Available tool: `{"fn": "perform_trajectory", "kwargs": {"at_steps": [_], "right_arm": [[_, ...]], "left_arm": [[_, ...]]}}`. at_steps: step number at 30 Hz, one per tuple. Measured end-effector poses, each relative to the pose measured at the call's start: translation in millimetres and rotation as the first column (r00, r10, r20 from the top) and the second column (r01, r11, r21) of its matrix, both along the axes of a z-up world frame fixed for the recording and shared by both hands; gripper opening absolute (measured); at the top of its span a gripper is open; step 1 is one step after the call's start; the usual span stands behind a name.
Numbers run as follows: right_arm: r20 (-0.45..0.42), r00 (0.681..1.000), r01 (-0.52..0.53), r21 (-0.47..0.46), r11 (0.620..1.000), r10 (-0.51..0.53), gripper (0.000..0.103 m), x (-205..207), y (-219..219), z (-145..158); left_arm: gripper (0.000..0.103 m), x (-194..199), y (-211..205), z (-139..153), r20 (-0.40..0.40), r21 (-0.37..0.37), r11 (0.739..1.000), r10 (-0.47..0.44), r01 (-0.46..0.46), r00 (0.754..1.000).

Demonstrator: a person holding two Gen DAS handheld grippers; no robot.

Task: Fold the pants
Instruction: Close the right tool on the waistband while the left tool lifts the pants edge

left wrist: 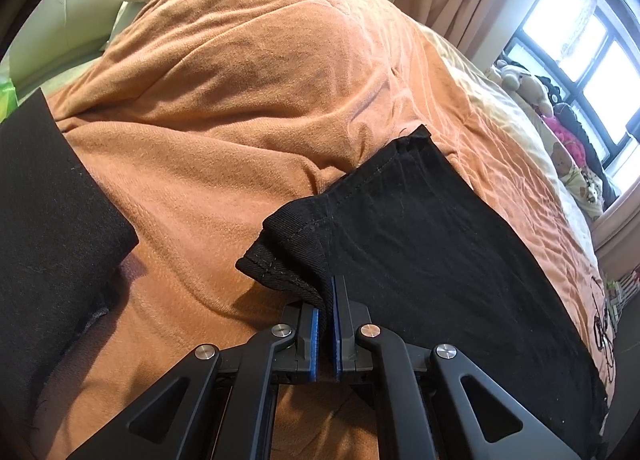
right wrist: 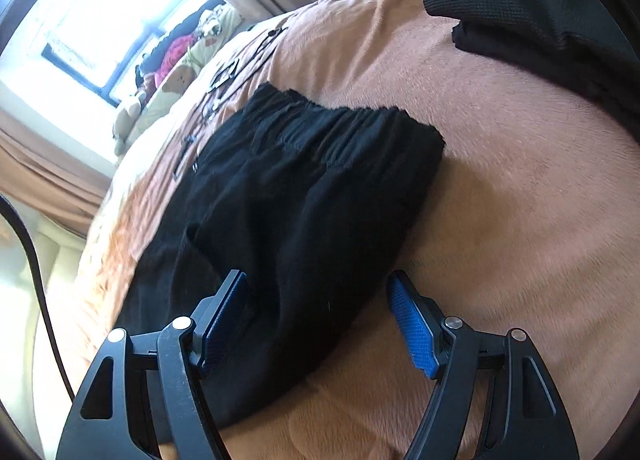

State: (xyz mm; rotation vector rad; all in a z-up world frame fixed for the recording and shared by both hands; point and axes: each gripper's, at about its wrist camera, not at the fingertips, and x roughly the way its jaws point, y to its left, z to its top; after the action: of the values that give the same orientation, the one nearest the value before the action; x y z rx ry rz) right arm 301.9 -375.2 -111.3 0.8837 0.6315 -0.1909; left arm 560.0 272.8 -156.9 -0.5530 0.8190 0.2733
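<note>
Black pants (left wrist: 420, 244) lie on an orange blanket (left wrist: 224, 108) over a bed. In the left wrist view, my left gripper (left wrist: 327, 296) is shut on a bunched, stitched leg hem of the pants, whose corner (left wrist: 276, 252) is lifted and folded leftward. The right wrist view shows the same pants (right wrist: 304, 188) with the elastic waistband (right wrist: 332, 120) at the far end. My right gripper (right wrist: 316, 275) hovers open over the near part of the pants. Its blue pads (right wrist: 412, 320) stand wide apart, and the cloth beneath them is not pinched.
Another dark garment (left wrist: 52, 220) lies at the blanket's left in the left wrist view. Dark folded clothes (right wrist: 540, 8) sit at the top right of the right wrist view. Stuffed toys (left wrist: 532, 88) line the window sill beyond the bed. A black cable (right wrist: 36, 268) hangs at the left.
</note>
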Motion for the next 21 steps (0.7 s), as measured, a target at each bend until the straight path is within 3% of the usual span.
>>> {"fn": "perform_trajectory", "kwargs": {"at_steps": [4, 7, 9, 11, 21], "right_arm": [[0.022, 1.000, 0.013, 0.041, 0.999, -0.014, 0.064, 8.4, -8.2, -7.7], [0.051, 0.999, 0.005, 0.070, 0.998, -0.008, 0.049, 9.6, -11.7, -12.9], [0.077, 0.997, -0.011, 0.095, 0.995, 0.004, 0.025, 9.0, -15.4, -13.3], [0.112, 0.993, -0.035, 0.099, 0.994, 0.024, 0.013, 7.2, -18.8, -6.2], [0.203, 0.976, -0.074, -0.043, 0.996, 0.081, 0.008, -8.6, -10.6, 68.6]], "left_arm": [[0.006, 1.6, -1.7, 0.4, -0.002, 0.014, 1.000, 0.001, -0.001, 1.000], [0.006, 1.3, -1.6, 4.9, 0.006, 0.013, 1.000, 0.004, -0.004, 1.000], [0.005, 0.7, -2.1, 10.8, 0.017, 0.014, 1.000, 0.004, -0.004, 1.000], [0.005, 0.4, -3.2, 18.6, 0.029, 0.018, 1.000, 0.001, -0.001, 1.000], [0.005, -9.2, -14.2, 66.9, 0.095, 0.045, 0.999, 0.006, -0.011, 0.995]]}}
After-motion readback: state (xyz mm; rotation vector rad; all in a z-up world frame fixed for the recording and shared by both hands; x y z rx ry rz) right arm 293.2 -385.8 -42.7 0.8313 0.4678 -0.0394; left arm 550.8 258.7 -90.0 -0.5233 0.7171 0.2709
